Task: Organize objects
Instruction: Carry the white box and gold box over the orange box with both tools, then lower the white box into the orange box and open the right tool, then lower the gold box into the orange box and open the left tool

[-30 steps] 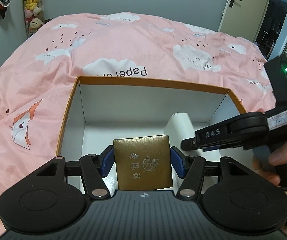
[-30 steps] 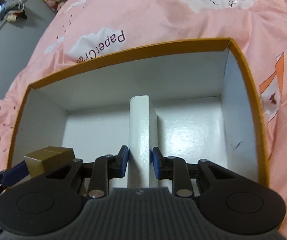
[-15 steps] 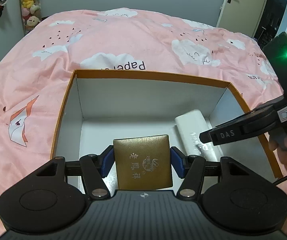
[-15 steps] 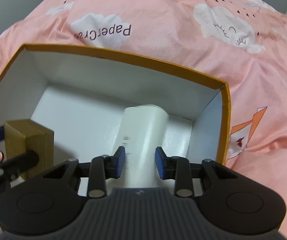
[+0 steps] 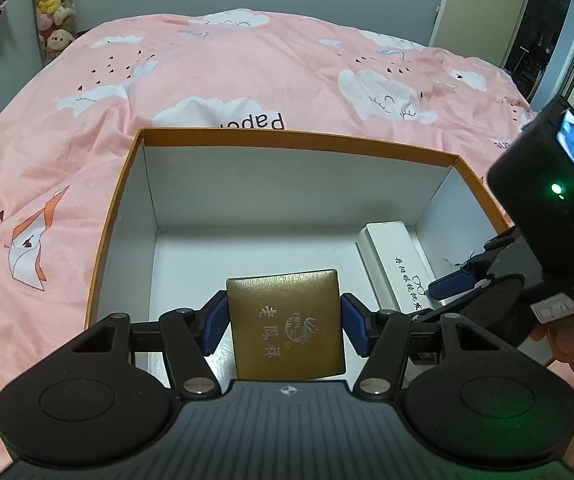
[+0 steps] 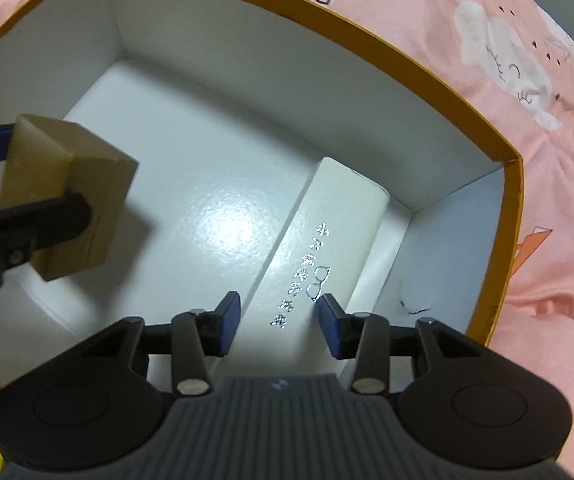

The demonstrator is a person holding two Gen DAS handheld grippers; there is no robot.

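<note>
While my right gripper [image 6: 277, 322] opens off the case [image 6: 329, 256], my left gripper [image 5: 285, 322], clamping the gold box [image 5: 287, 326], could strike the carton [image 5: 295, 136] wall at six o'clock.

The room was dimly and evenly lit from overhead. A soft glare patch sat on the glossy floor of the orange-rimmed white cardboard box [image 6: 515, 184]. Both fisheye views bent straight edges near their borders. The right wrist view was slightly blurred, its corners dark.
</note>
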